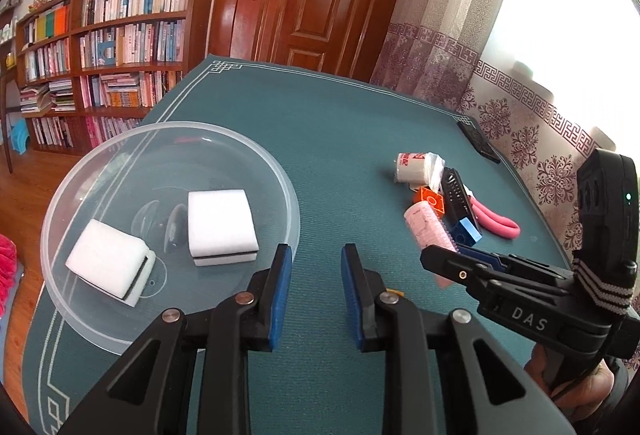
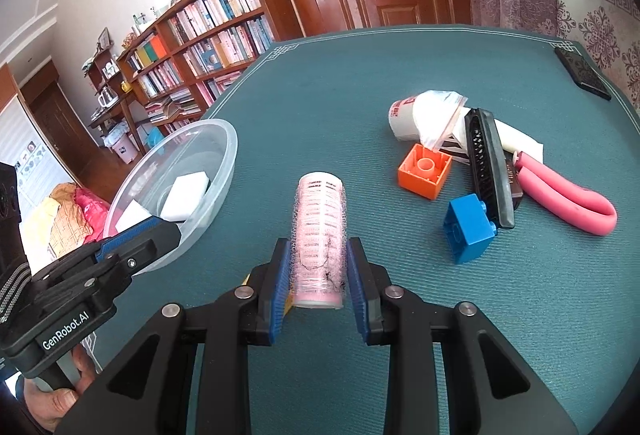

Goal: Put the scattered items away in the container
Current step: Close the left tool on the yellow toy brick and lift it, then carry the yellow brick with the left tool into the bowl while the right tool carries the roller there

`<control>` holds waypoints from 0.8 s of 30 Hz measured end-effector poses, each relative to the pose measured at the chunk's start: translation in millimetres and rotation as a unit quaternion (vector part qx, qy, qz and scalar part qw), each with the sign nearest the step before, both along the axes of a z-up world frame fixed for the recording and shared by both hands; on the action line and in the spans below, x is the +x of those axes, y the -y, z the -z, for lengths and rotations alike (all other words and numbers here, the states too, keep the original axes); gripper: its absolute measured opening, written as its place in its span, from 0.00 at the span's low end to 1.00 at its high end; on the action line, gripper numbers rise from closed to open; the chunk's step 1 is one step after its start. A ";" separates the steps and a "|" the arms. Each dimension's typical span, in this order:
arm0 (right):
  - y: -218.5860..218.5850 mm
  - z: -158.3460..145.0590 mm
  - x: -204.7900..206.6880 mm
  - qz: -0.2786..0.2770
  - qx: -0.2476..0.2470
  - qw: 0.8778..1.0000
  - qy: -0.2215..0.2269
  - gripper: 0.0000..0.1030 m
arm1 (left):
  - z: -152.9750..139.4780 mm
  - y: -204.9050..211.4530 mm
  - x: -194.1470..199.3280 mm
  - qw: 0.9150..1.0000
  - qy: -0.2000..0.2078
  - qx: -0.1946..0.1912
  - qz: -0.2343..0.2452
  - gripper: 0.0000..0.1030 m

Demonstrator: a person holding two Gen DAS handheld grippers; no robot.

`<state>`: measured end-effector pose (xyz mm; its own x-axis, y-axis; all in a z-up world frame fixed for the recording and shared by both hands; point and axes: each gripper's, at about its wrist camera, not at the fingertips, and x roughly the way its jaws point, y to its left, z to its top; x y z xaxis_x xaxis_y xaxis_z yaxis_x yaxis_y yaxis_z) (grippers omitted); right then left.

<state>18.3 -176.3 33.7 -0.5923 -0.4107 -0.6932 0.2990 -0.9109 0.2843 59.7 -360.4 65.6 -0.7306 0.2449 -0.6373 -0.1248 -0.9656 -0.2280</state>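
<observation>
The right gripper (image 2: pixel 318 275) has its pads against the sides of a pink roller (image 2: pixel 321 235) on the mat (image 2: pixel 360 75). The left gripper (image 1: pixel 316 291) gapes, holding nothing. Far left, the clear bowl (image 1: pixel 60 211) holds two white sponges (image 1: pixel 222 227). Right lie blocks (image 2: pixel 425 171), a comb (image 2: pixel 490 167) and clippers (image 2: pixel 568 199).

One clear plastic bowl (image 1: pixel 168 139) sits near the table's left edge, holding two white sponges (image 1: pixel 222 227) (image 1: pixel 110 261). Toward the right edge lie one pink hair roller (image 2: pixel 320 231), two toy bricks, one orange (image 2: pixel 425 171) and one blue (image 2: pixel 469 227), one black comb (image 2: pixel 490 167), one pink-handled tool (image 2: pixel 568 197) and one white roll of bags (image 2: pixel 424 115). One dark flat object (image 2: pixel 582 73) lies at the far right corner.
</observation>
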 end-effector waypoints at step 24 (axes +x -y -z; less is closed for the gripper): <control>-36.8 8.5 6.0 0.029 -0.026 0.999 0.010 0.30 | 41.5 -59.2 -5.2 0.994 0.065 -0.055 0.064 0.35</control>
